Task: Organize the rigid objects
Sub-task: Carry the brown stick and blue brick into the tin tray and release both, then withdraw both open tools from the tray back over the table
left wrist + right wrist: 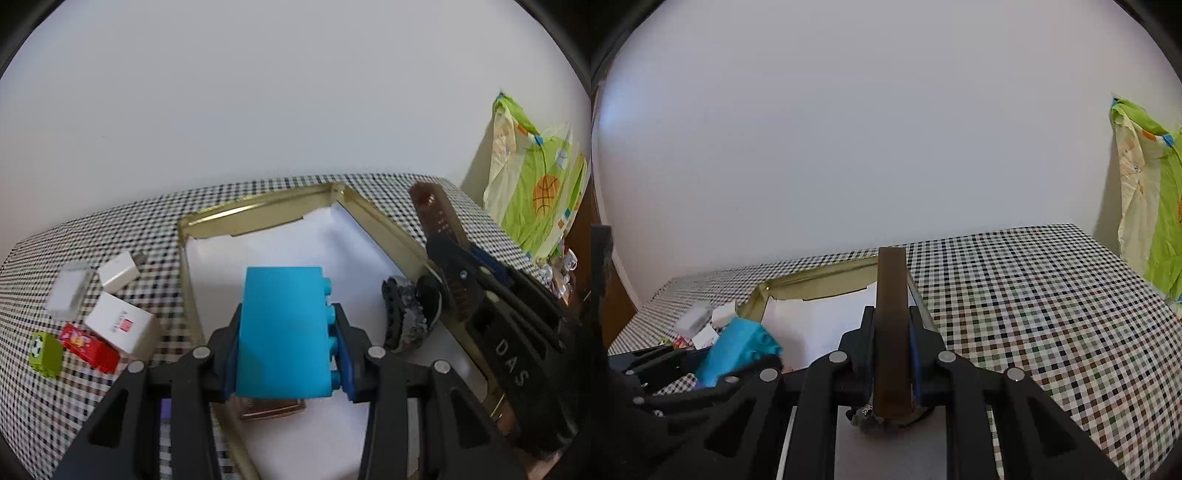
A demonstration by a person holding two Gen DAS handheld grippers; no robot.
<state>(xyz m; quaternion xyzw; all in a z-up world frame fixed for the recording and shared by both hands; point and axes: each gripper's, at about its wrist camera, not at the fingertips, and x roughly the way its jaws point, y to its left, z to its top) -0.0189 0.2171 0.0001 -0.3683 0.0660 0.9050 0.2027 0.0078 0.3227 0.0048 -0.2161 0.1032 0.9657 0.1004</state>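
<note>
The left claw (286,350) is pinching a large turquoise building block (282,332) between its blue pads, the studs facing the right-hand pad. It is holding the block above the white-lined inside of a shallow gold-rimmed tray (258,206) that is sitting on the checked counter (110,229), toward the counter's far edge. Under the block, a copper-coloured flat piece (273,408) is lying on the tray's white floor, mostly hidden. A dark, glittery lump (404,314) is resting on the tray floor near the tray's right rim; what it is cannot be told.

The right claw (892,354) is pressing its fingers together on a long brown bar (891,325), which is sticking out forward past the fingertips over the tray's right rim. In the left wrist view the same bar (439,218) is slanting above that rim, and the black body behind it is carrying the letters "DAS".

On the counter, left of the tray and toward the counter's left edge, loose pieces are lying close together: a clear plastic case (70,291), a small white plug-like box (120,271), a larger white box (120,323) with a red mark, a red block (90,347) touching that box, and a green block (46,354) just beside the red one.

Beyond the counter's right edge, a green and cream patterned cloth (535,177) is hanging against the wall.
</note>
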